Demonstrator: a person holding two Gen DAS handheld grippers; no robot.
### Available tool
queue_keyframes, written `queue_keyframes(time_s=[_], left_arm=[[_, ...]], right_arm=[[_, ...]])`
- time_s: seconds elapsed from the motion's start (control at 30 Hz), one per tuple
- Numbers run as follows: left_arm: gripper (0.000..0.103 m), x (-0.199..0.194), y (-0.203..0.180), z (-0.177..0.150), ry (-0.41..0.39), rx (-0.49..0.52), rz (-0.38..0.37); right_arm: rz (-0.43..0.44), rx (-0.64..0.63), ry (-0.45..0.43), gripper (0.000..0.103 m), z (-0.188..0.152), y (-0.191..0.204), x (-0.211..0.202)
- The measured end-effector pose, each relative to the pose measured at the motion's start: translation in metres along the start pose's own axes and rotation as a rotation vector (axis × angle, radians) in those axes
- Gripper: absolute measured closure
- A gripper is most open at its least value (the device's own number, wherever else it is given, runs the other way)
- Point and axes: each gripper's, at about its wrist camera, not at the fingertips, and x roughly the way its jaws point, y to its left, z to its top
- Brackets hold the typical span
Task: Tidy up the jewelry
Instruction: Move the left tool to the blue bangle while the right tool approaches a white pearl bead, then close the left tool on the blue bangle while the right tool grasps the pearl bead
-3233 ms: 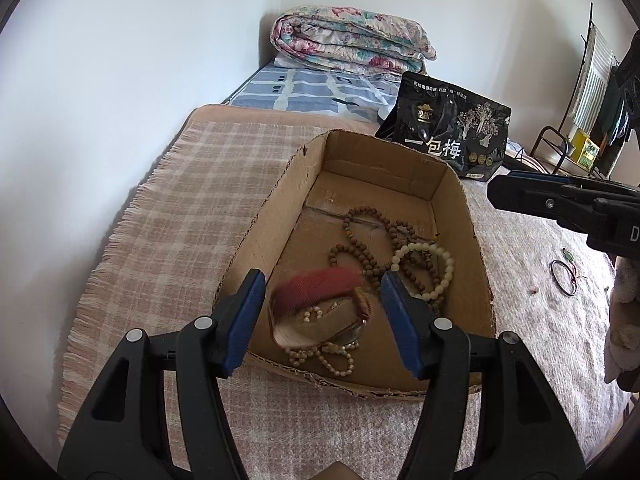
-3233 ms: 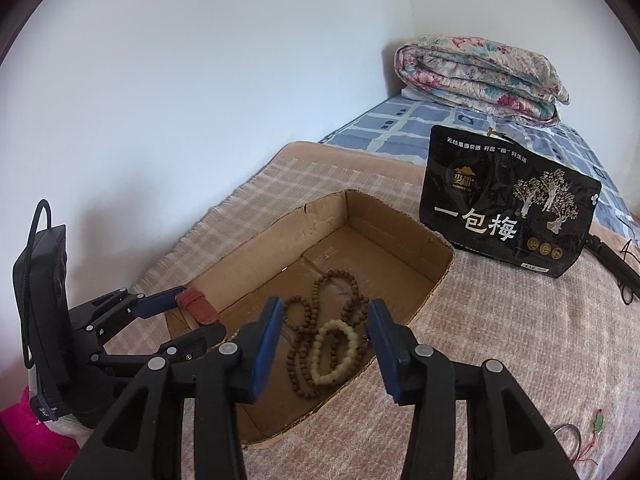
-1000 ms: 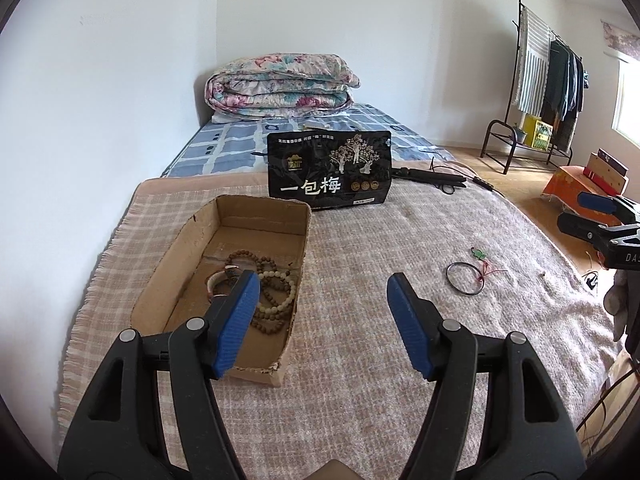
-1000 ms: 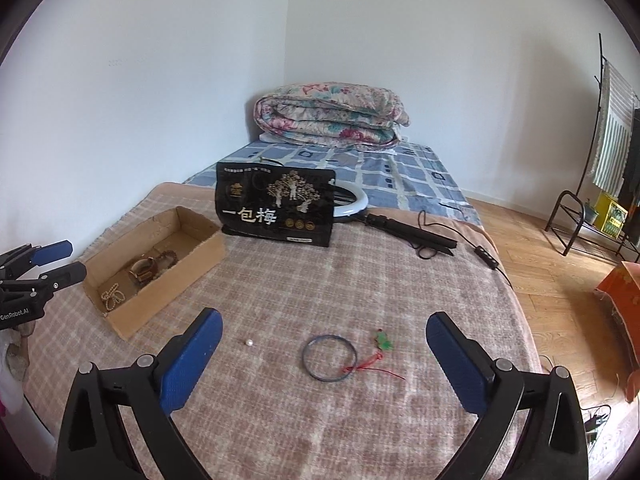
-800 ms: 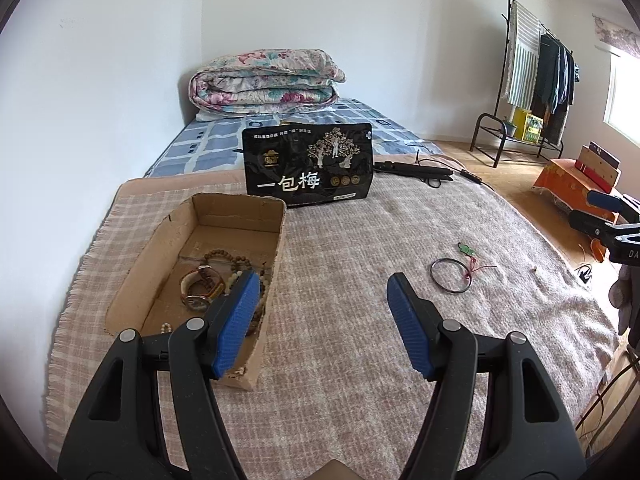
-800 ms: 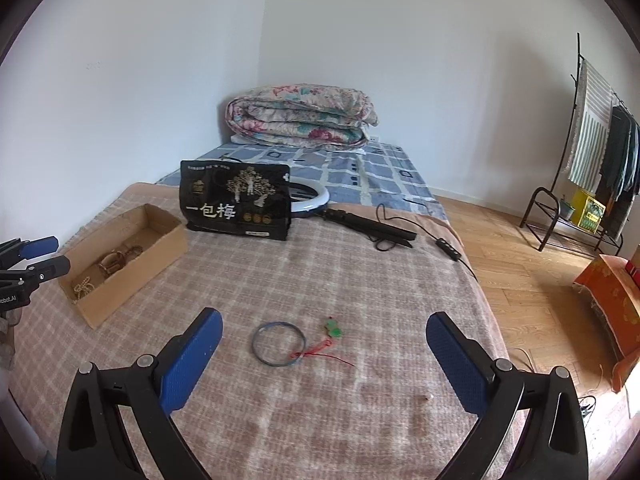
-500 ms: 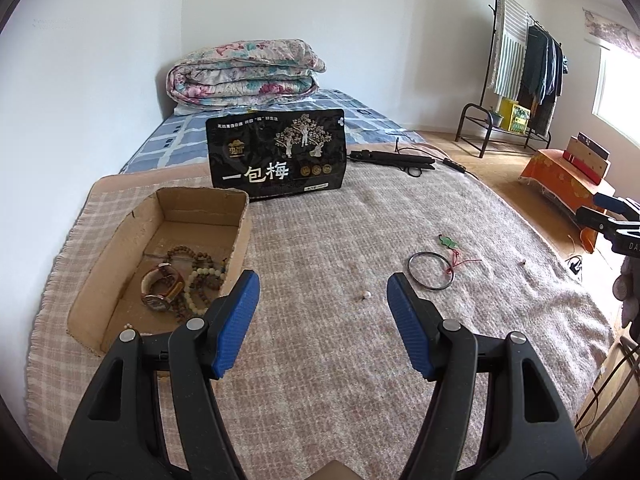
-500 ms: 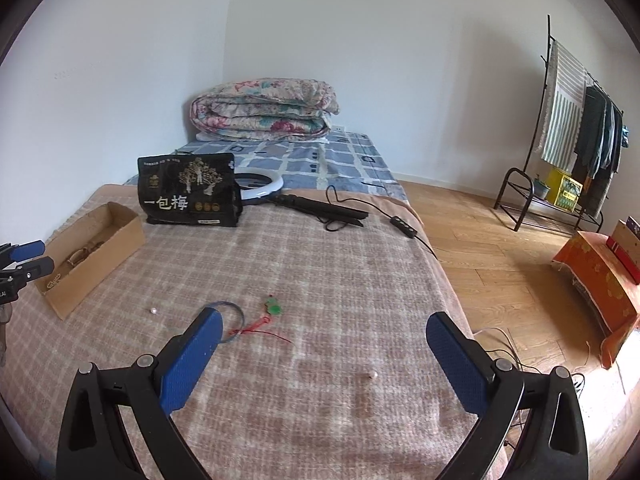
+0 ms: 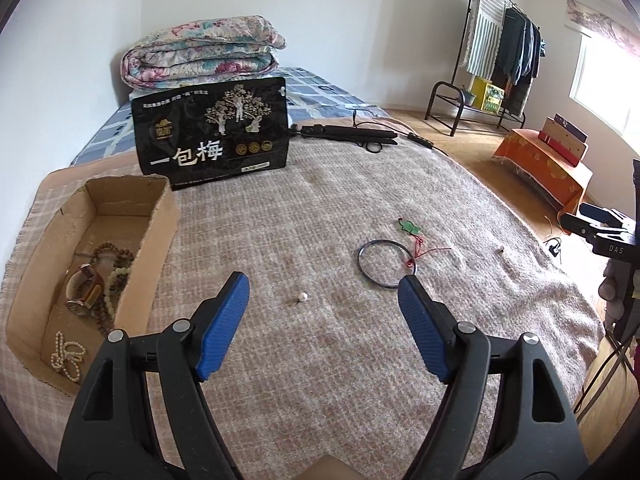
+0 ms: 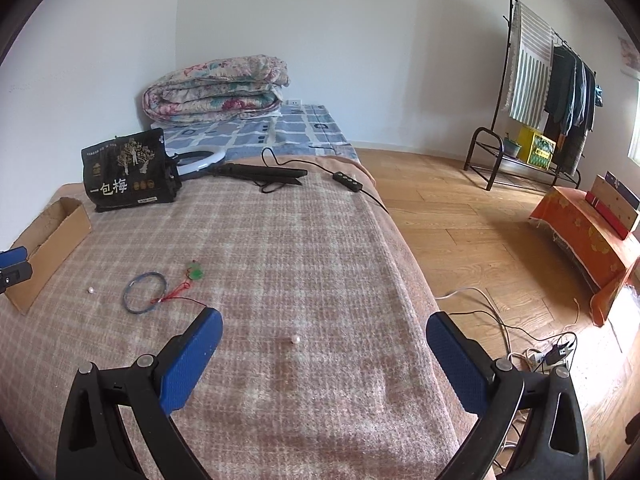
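- The left gripper (image 9: 322,306), black-framed with blue pads, hangs spread wide over the pink-and-cream checked blanket (image 9: 320,208) with nothing between its jaws; the jaws have just been opening further.
- A small white pearl bead (image 9: 302,297) lies on the blanket straight ahead of that gripper, almost centred in the gap between the pads and a little to the left of its midline.
- The right gripper (image 10: 324,344), of the same make, is also spread wide and empty, and a second small white bead (image 10: 295,339) sits ahead of it, slightly left of centre.
- Each hand thus seems lined up on its own bead; a bead is round, so there is no long axis to match, only centring.
- The thin dark blue bangle (image 9: 386,264) with its red cord and green pendant (image 9: 408,226) lies between the two beads, just beyond the left gripper's right pad.
- The open brown cardboard box (image 9: 160,216), holding bead strings and a watch, sits to the left, nearer the left hand.
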Motion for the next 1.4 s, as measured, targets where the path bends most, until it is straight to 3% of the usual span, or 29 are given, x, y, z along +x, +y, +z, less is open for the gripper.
queue_keyframes(time_s=[0.1, 0.27, 0.37, 0.6, 0.77, 1.07, 1.4], left_arm=[[0.024, 0.016, -0.012, -0.001, 0.026, 0.015, -0.019], [0.024, 0.041, -0.024, -0.004, 0.064, 0.017, -0.045], [0.024, 0.055, -0.029, -0.006, 0.082, 0.014, -0.054], [0.024, 0.084, -0.042, -0.005, 0.118, 0.023, -0.064], [0.024, 0.104, -0.049, -0.002, 0.148, 0.018, -0.072], [0.024, 0.13, -0.06, 0.001, 0.185, 0.024, -0.082], [0.024, 0.149, -0.069, 0.003, 0.216, 0.041, -0.045]], right_arm=[[0.017, 0.019, 0.016, 0.001, -0.009, -0.011, 0.007], [0.083, 0.027, 0.072, 0.016, -0.026, -0.024, 0.021], [0.103, 0.016, 0.102, 0.019, -0.032, -0.023, 0.031], [0.148, -0.027, 0.13, 0.03, -0.029, -0.012, 0.051], [0.181, -0.03, 0.16, 0.043, -0.024, -0.003, 0.071], [0.213, -0.021, 0.184, 0.047, -0.018, 0.004, 0.096], [0.215, 0.0, 0.207, 0.048, -0.024, -0.001, 0.107]])
